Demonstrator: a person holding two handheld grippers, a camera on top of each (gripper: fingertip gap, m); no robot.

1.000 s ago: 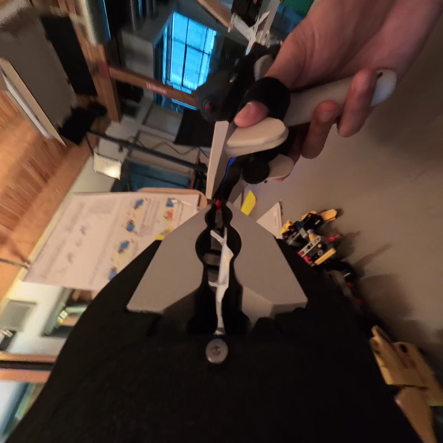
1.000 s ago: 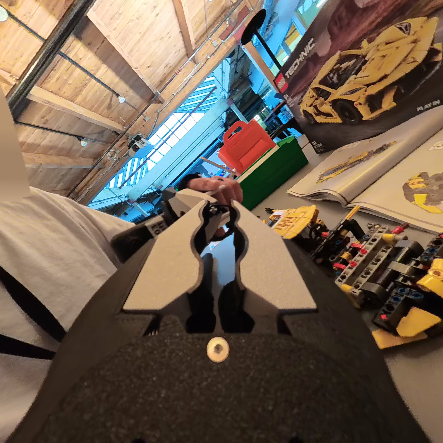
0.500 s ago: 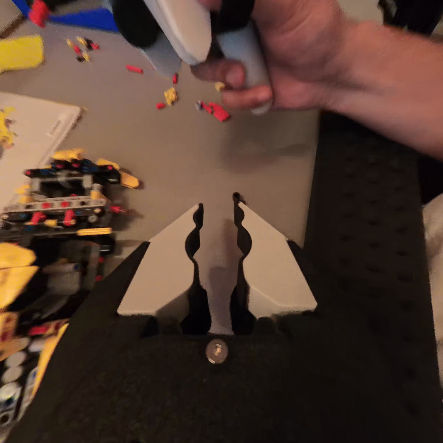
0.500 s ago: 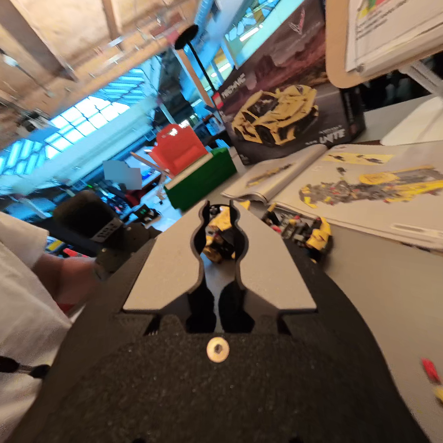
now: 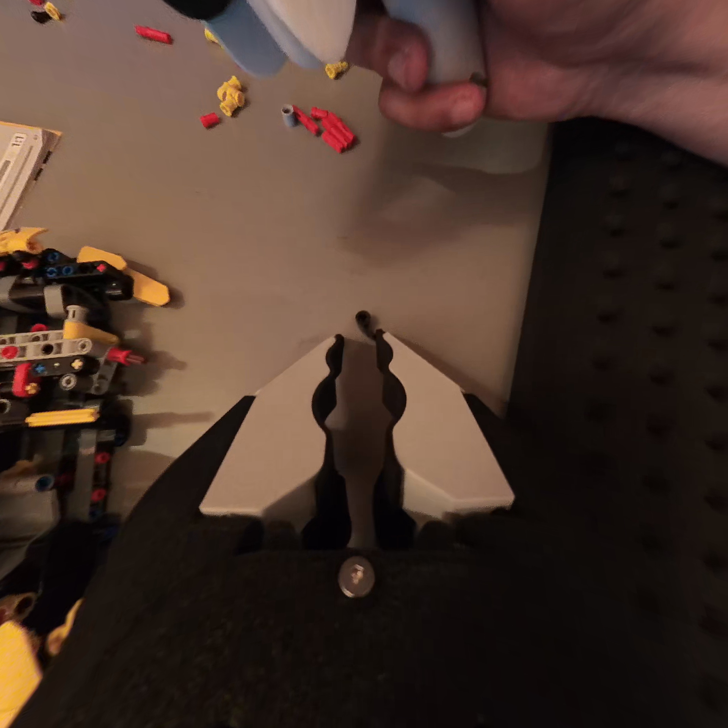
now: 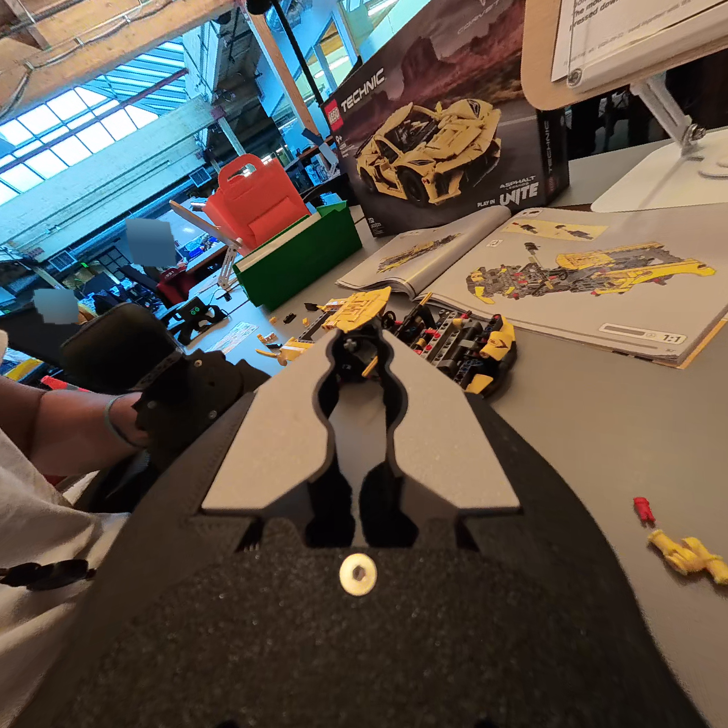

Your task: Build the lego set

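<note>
Left wrist view looks down on a grey desk (image 5: pixel 256 205). The left gripper (image 5: pixel 357 337) hovers low over it with its two grey fingers spread a little and nothing between them. A tiny black lego pin (image 5: pixel 363 320) lies on the desk just ahead of the fingertips, close to the right-hand tip; whether it touches that tip cannot be told. A black studded mat (image 5: pixel 630 354) covers the desk's right edge. At the left edge sits the partly built black, grey and yellow lego car chassis (image 5: pixel 55 354). Toward the far edge lie a cluster of small red lego pins (image 5: pixel 333 128) and small yellow lego connectors (image 5: pixel 230 95). At the top of this view a person's hand (image 5: pixel 551 59) grips the white handle of the other tool.

Right wrist view faces across the desk. The right gripper (image 6: pixel 357 335) is also slightly spread and empty, aimed toward the chassis (image 6: pixel 453 342), well short of it. Behind the chassis lies an open instruction booklet (image 6: pixel 551 283), and farther back stand the dark lego box with a yellow car pictured on it (image 6: pixel 445 149) and a green bin (image 6: pixel 299 260).

Judging by this, the step in hand is picking up the black pin with the left gripper. To do it well, shift the tips slightly right so the pin sits centred between them, lower until they nearly meet the desk, then close slowly; a small round pin may roll or flick away if nudged by one finger first.
</note>
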